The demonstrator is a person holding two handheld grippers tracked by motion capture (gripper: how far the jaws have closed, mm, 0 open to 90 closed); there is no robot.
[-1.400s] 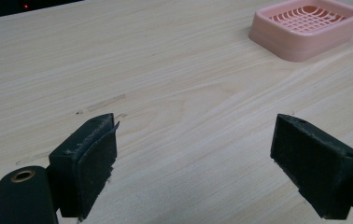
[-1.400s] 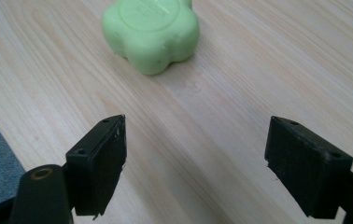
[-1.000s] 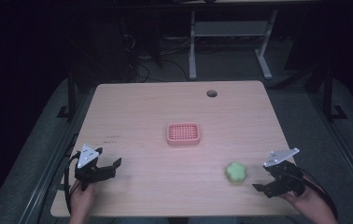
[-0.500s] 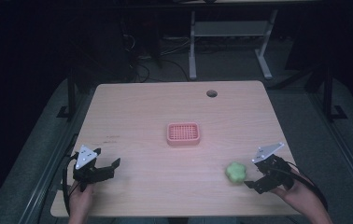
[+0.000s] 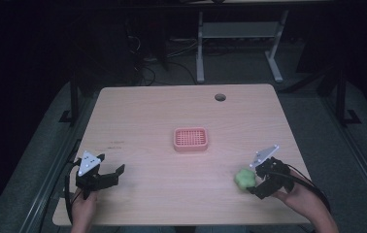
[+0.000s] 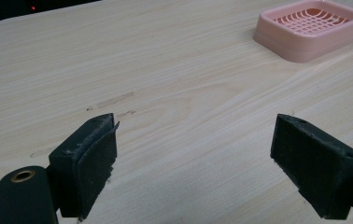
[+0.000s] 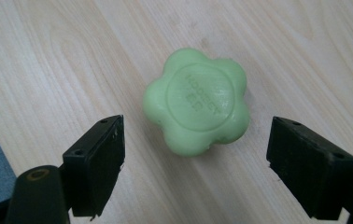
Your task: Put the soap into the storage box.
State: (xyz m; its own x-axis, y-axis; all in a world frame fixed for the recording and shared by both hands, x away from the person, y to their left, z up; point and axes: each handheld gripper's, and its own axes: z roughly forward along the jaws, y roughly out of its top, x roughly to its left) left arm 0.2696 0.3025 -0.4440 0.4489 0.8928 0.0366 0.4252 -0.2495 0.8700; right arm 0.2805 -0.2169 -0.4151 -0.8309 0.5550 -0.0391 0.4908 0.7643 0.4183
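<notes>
Green flower-shaped soap lies flat, stamped face up.

A green flower-shaped soap lies on the desk and carries raised lettering inside a round stamp on its top face. The letters are soft and low in contrast and cannot be read with certainty. No other text, label or number is legible.

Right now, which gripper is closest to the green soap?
The right gripper. Its open jaws sit on either side of the green soap, while the left gripper waits far across the table.
</notes>
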